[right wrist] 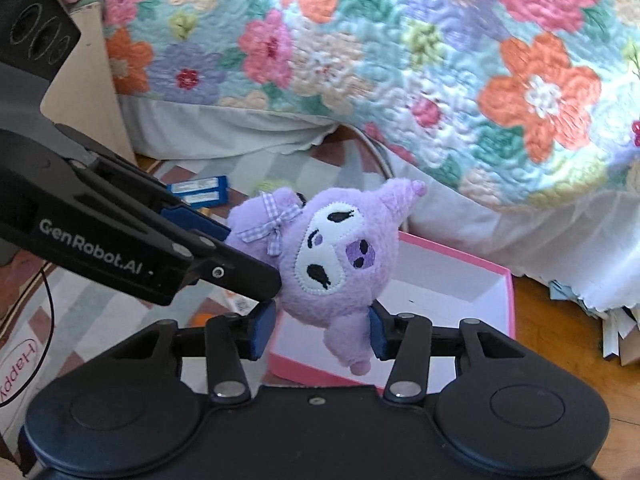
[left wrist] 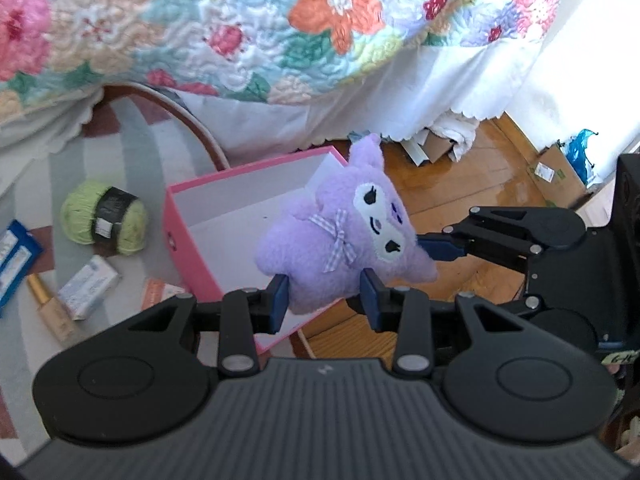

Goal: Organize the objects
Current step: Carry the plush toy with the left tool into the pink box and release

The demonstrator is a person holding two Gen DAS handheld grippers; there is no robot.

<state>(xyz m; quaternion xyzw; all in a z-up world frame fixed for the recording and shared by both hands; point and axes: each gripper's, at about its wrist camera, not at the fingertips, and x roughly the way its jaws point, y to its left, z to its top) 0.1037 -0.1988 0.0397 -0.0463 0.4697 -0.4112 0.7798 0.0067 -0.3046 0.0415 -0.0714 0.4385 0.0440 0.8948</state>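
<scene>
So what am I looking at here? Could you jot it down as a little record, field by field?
held item: purple plush toy
left gripper: pads pressed on the toy's body
right gripper: pads on its head end
below the toy: open pink box, nothing seen inside
on the rug: green yarn ball, small cartons
background: floral quilt

Pink box (left wrist: 188,216) open-topped, inside bare: clear drop from above. Plush (left wrist: 340,236) hangs over its near right corner, both grippers crowded on it. Bed quilt (left wrist: 240,40) overhangs on the far side. Yarn (left wrist: 104,218) and small cartons (left wrist: 90,286) clutter the rug left of the box. Wood floor (left wrist: 480,184) right is open.
</scene>
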